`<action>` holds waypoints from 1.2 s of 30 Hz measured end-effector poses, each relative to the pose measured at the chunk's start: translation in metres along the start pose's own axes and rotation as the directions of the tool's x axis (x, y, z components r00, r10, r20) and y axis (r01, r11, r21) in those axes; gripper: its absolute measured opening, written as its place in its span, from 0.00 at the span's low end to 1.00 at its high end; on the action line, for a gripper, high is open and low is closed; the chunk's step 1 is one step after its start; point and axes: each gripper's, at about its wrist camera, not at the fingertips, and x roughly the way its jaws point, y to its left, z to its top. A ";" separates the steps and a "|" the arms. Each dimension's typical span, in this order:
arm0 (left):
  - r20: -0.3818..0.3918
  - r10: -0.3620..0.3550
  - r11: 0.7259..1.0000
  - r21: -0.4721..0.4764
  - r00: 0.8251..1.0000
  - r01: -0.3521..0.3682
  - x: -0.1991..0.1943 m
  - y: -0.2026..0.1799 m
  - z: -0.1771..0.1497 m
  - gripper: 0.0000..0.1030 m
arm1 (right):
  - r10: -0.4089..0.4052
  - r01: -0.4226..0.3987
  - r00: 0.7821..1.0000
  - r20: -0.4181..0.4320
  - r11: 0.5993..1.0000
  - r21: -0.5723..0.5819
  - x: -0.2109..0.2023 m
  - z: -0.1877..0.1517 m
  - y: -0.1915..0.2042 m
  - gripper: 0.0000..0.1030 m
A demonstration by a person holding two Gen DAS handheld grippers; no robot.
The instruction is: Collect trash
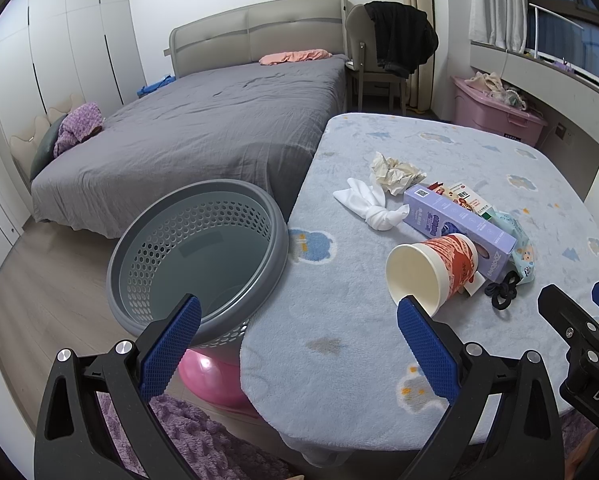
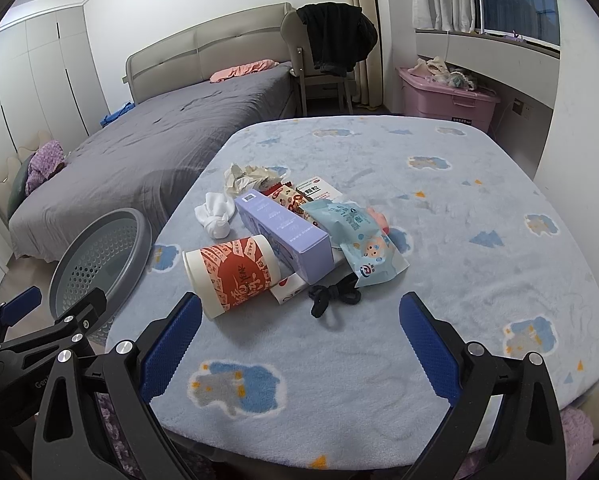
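Observation:
A pile of trash lies on the blue fleece-covered table (image 2: 439, 280): a tipped red-and-white paper cup (image 2: 231, 274) (image 1: 435, 270), a purple box (image 2: 283, 232) (image 1: 455, 220), a light-blue wipes packet (image 2: 363, 240), crumpled paper (image 1: 395, 170) (image 2: 247, 176), a knotted white cloth (image 1: 375, 206) (image 2: 215, 216), snack wrappers (image 2: 291, 198) and black hair ties (image 2: 333, 298) (image 1: 503, 288). A grey perforated basket (image 1: 199, 256) (image 2: 99, 256) stands left of the table. My left gripper (image 1: 299, 348) is open and empty near the table's front-left edge. My right gripper (image 2: 299, 344) is open and empty above the table's front.
A grey bed (image 1: 203, 128) lies beyond the basket. A chair with black clothes (image 1: 391, 52) and a pink storage bin (image 1: 495, 114) stand behind the table. A pink ball (image 1: 211, 380) sits under the basket. A purple rug (image 1: 187, 440) covers the floor below.

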 end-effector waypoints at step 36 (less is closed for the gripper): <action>-0.049 -0.080 0.997 -0.003 0.996 0.080 0.053 -0.026 0.000 0.94 | -0.068 0.066 0.991 -0.117 0.998 -0.018 0.094 0.025 -0.085 0.92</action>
